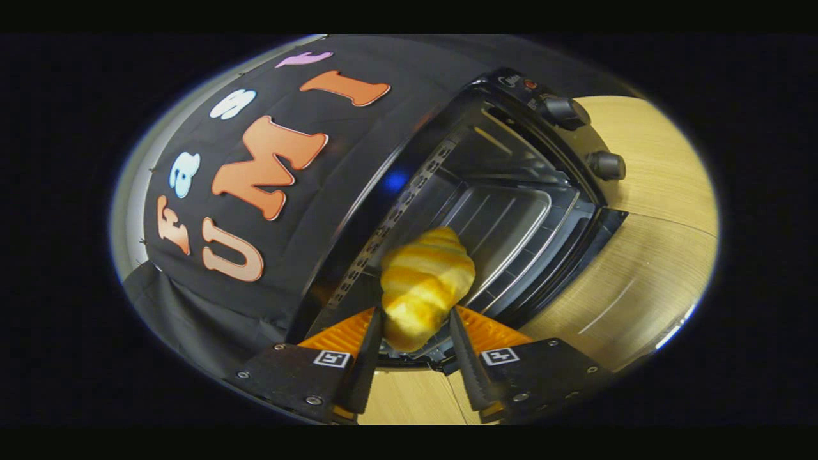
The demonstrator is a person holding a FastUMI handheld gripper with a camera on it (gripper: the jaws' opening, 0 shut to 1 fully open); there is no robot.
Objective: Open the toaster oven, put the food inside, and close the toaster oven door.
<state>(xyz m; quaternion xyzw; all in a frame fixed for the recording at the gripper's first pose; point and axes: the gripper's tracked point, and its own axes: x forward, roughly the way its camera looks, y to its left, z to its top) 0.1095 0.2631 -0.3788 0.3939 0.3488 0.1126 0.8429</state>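
— Between the two fingers of the gripper (415,326): a croissant (425,291), golden with paler bands, pinched from both sides. Pressed on by both fingers, so clamped tight on the pastry, not slack.

— And beyond the pastry?

— Just ahead, a toaster oven (511,185), black, seen strongly tilted. Door (575,268) swung fully down, lying flat toward the wooden table (658,191). Inside, a metal tray (505,220) on the rack, bare and shiny.

— Croissant in the oven already?

— Hard to say exactly. Far end overlapping the mouth of the cavity, near end held over the lowered door, clear of the tray as far as can be told. Not resting on anything visible; carried by the fingers alone.

— Controls?

— Two round knobs (585,137) on the front panel beside the opening, one after the other, with a small red light close to the first.

— Surroundings?

— Dark cloth wall (192,306) behind and beside the oven. Light wood grain of the table beside the oven and again between the fingers near their base.
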